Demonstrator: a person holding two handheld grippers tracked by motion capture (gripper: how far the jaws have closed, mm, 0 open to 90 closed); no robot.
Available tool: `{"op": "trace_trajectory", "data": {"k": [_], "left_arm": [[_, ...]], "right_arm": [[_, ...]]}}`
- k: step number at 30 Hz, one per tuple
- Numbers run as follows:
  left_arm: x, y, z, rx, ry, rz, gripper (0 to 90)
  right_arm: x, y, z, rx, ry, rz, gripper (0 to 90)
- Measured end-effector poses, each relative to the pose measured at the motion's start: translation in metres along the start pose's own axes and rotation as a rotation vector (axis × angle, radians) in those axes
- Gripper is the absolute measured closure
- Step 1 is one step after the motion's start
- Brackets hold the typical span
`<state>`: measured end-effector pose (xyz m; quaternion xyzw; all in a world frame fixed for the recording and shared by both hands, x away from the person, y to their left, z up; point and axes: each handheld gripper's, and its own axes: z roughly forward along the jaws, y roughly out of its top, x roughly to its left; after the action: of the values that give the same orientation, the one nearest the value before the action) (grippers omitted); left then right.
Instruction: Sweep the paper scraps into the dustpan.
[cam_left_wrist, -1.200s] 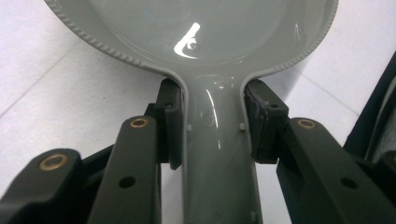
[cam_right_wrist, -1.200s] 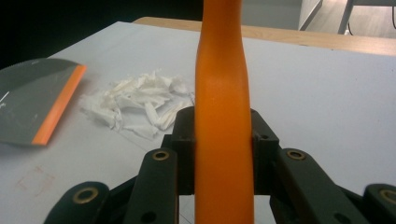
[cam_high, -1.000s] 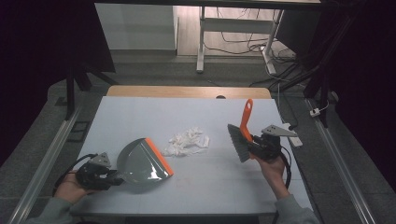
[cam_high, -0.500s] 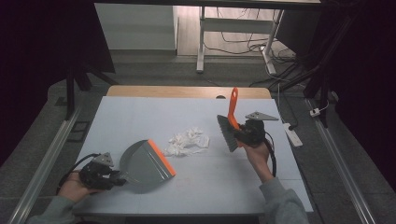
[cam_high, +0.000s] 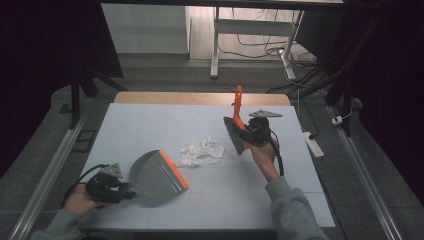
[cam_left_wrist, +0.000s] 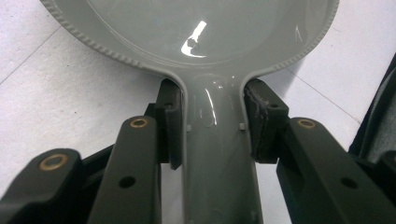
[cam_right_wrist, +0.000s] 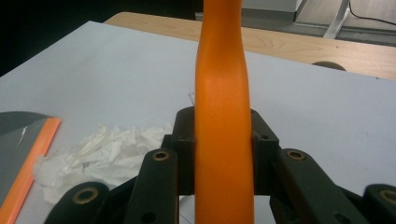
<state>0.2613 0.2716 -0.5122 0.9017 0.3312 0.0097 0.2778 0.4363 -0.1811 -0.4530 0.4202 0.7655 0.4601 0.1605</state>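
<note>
Just left of the right hand-held gripper (cam_high: 248, 136) lies crumpled tissue (cam_high: 202, 151).

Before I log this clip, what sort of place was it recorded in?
Probably a lab or workshop recording bay, not a home: a pale grey tabletop on a wooden bench sits between metal floor rails, with loose cables and a white power strip on the carpeted floor and a bare desk frame behind.

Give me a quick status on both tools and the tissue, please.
Left tool shut on dustpan. Right tool shut on brush. Tissue lies between them; nothing in the way.
</note>
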Motion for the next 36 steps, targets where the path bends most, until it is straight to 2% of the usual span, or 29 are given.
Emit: {"op": "trace_trajectory", "data": {"k": [7, 17, 18, 21, 26, 28, 36], "left_arm": [[0.0, 0.0, 0.0, 0.0, 0.002, -0.001, 62.3], [0.0, 0.0, 0.0, -0.001, 0.002, -0.004, 62.3], [0.0, 0.0, 0.0, -0.004, 0.002, -0.008, 62.3], [0.0, 0.001, 0.001, -0.003, 0.002, -0.005, 62.4], [-0.001, 0.002, 0.002, -0.005, 0.001, -0.005, 62.4], [-0.001, 0.003, 0.002, -0.006, 0.001, -0.008, 62.3], [-0.001, 0.005, 0.004, -0.006, 0.002, -0.002, 62.3]], "right_arm": [[0.001, 0.004, 0.011, 0.026, -0.009, -0.001, 70.5], [0.002, 0.002, 0.034, 0.087, -0.033, -0.018, 70.5], [0.003, 0.002, 0.041, 0.097, -0.039, -0.019, 70.6], [0.005, 0.003, 0.047, 0.102, -0.027, -0.006, 70.6], [0.014, 0.006, 0.058, 0.115, -0.017, -0.015, 70.7], [0.017, 0.007, 0.063, 0.138, -0.012, -0.007, 70.7], [0.033, 0.009, 0.079, 0.177, 0.004, -0.035, 70.8]]}}
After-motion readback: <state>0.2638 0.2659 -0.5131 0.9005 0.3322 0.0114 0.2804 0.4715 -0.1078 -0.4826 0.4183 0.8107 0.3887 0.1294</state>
